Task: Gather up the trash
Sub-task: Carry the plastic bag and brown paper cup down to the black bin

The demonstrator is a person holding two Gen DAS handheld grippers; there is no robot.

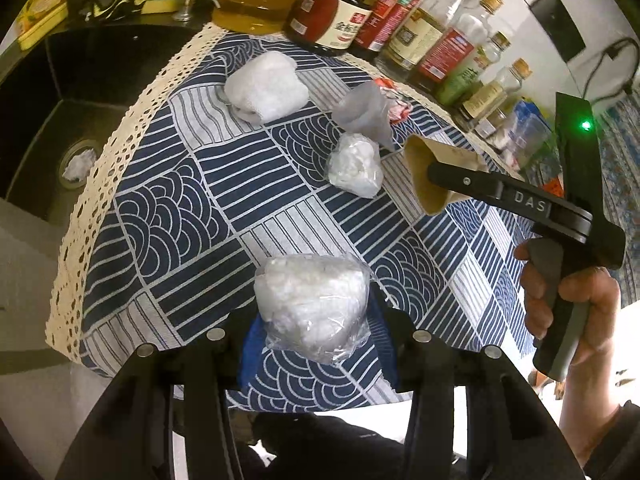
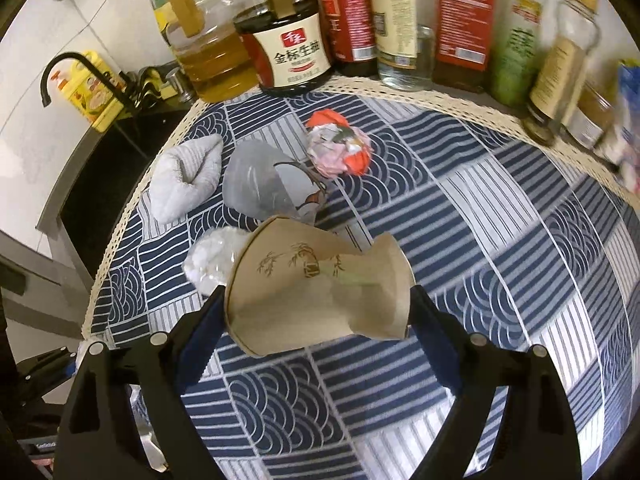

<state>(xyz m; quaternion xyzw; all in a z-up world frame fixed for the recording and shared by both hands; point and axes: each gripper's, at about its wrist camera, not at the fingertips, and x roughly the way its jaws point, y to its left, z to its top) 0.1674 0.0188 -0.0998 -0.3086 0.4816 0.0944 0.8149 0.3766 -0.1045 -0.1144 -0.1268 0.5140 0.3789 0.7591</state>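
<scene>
Two black grippers work above the blue patterned tablecloth; the right gripper clamps a crushed brown paper cup in the air; the left gripper closes around a clear plastic bag of white scraps.

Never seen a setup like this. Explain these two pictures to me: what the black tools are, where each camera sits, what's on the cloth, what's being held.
There is no robot arm: a person holds a black two-finger gripper in each hand, with a fisheye camera on each looking along its fingers. The left camera's picture shows the left gripper around a clear plastic bag of white stuffing; whether it is pinching is unclear. It also shows the right gripper and the hand holding it. The right camera's picture shows that gripper shut on a crushed brown paper cup. On the blue-and-white patterned tablecloth lie a white wad, a grey plastic bag and a red-and-pink crumpled wrapper. Sauce bottles stand behind.
</scene>
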